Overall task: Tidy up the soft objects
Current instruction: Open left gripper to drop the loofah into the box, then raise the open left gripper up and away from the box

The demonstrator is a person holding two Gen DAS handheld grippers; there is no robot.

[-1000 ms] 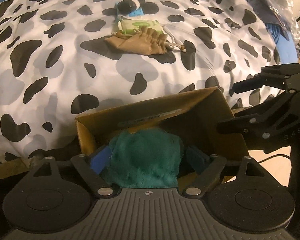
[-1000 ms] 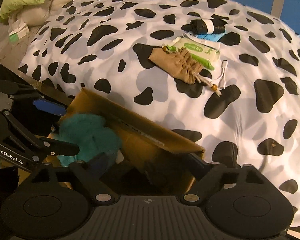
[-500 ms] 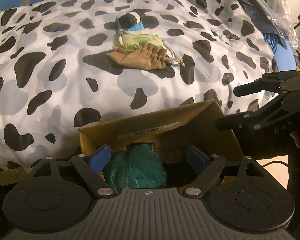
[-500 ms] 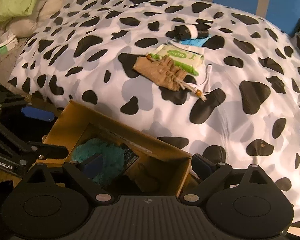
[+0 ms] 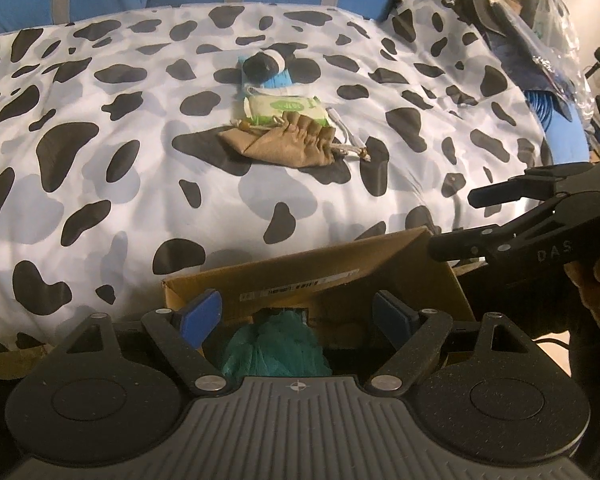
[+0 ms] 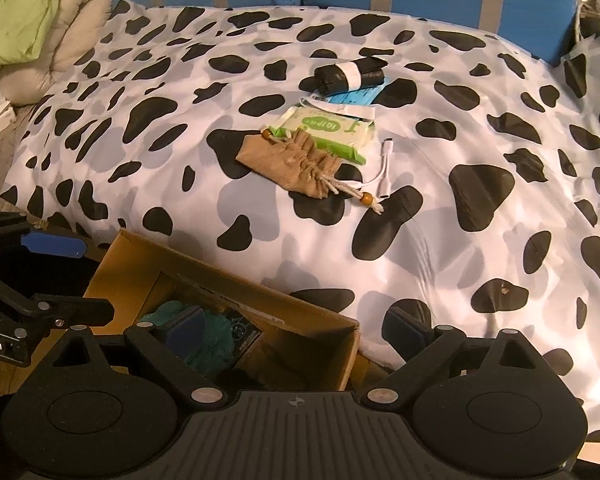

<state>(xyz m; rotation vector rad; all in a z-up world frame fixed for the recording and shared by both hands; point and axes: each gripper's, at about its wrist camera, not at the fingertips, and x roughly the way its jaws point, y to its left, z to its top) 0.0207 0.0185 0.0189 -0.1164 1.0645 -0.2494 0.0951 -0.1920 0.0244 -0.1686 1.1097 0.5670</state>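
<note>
Nearest the cameras, the left hand-held gripper (image 5: 296, 312) stands wide with nothing between its blue pads, poised directly above the open cardboard box (image 5: 340, 276). The teal fluffy cloth (image 5: 276, 350) lies inside that box, below and between the left fingers, apart from both pads. The right hand-held gripper (image 6: 296, 330) is likewise spread wide and empty; its left pad sits over the box interior above the teal cloth, while its right pad hangs outside the box over the bed cover. The box rests at the near edge of the bed, against the cow-print cover (image 6: 440, 240). Farther up the cover, well apart from both grippers, lies a cluster of items: a tan drawstring pouch (image 6: 290, 160) resting partly on a green-and-white wipes packet (image 6: 328, 130), with a white cable adapter (image 6: 384, 172) just beside them. Beyond these sits a black roll with a white band (image 6: 348, 72) atop a blue flat packet (image 6: 356, 96).
</note>
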